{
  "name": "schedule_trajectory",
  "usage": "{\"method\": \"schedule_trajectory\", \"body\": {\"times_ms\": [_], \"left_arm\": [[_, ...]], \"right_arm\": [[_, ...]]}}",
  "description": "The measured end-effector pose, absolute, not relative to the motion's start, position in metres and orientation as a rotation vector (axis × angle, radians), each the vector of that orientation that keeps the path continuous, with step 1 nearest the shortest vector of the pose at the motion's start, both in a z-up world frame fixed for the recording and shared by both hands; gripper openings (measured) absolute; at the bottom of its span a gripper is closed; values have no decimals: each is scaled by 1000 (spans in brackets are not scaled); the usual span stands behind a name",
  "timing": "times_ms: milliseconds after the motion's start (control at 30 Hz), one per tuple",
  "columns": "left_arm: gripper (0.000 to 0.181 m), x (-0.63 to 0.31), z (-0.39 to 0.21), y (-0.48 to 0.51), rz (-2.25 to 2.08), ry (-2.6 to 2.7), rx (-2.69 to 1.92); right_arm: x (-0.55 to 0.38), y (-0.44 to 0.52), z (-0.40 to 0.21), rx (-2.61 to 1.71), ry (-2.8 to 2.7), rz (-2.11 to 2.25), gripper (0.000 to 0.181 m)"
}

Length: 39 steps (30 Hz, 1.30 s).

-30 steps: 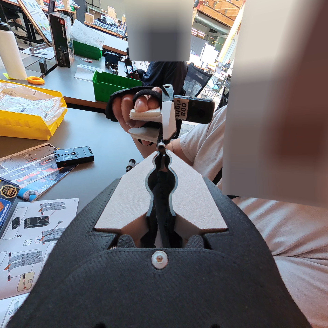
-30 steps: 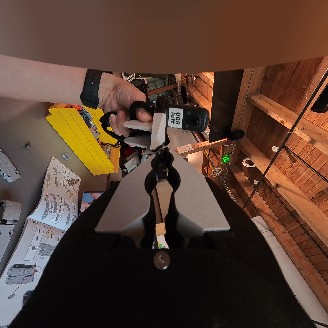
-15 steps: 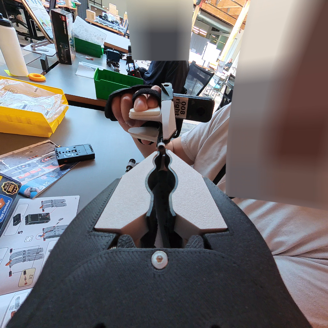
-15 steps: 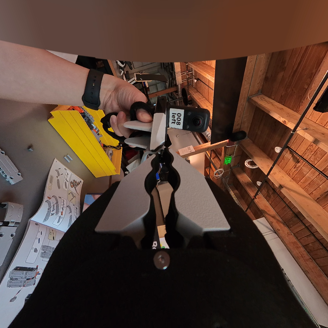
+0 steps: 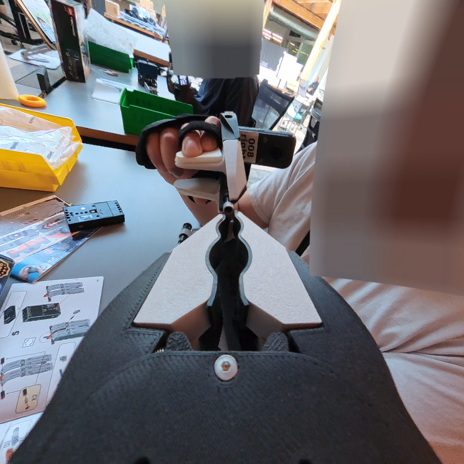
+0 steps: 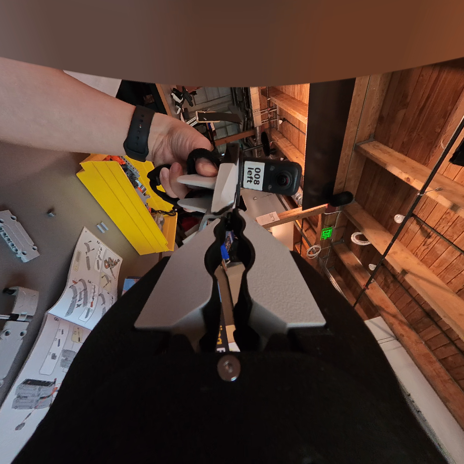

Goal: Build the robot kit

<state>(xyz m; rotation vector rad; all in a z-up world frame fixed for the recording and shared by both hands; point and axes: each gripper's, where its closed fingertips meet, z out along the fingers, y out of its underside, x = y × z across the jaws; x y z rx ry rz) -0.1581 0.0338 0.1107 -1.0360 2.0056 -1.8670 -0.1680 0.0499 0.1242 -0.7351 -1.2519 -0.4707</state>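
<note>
The left claw (image 5: 229,218) and right claw (image 6: 229,218) meet tip to tip above the counter (image 5: 140,206). Both are pressed together, pinching one small dark pin (image 5: 228,208) between them.

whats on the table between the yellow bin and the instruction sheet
In the left wrist view, between the yellow bin and instruction sheet: a colourful booklet, with a black block on it.

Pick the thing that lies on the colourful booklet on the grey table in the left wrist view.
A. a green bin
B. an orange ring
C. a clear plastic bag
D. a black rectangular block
D: the black rectangular block rests partly on the corner of the booklet, while the orange ring lies far back on the next table.
</note>
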Motion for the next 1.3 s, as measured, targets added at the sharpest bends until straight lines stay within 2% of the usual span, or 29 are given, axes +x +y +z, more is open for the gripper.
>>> {"method": "schedule_trajectory", "body": {"times_ms": [433,533,733,900,1100,1300], "left_arm": [[1,-151,107,45,-1836,1967,-1103],[1,-151,103,38,-1875,2020,-1077],[1,-159,106,43,-1970,2014,-1038],[1,-168,72,32,-1863,2269,-1040],[1,-166,32,19,-1687,2524,-1091],[1,-169,23,14,-1668,2603,-1080]], "right_arm": [[-158,63,119,-884,-1265,-476,5],[-155,56,118,-929,-1280,-384,14],[-140,45,112,-1041,-1302,-205,21],[-149,34,89,-1175,-1358,181,43],[-166,27,56,-1224,-1506,304,32],[-175,22,32,-1291,-1614,328,34]]}}
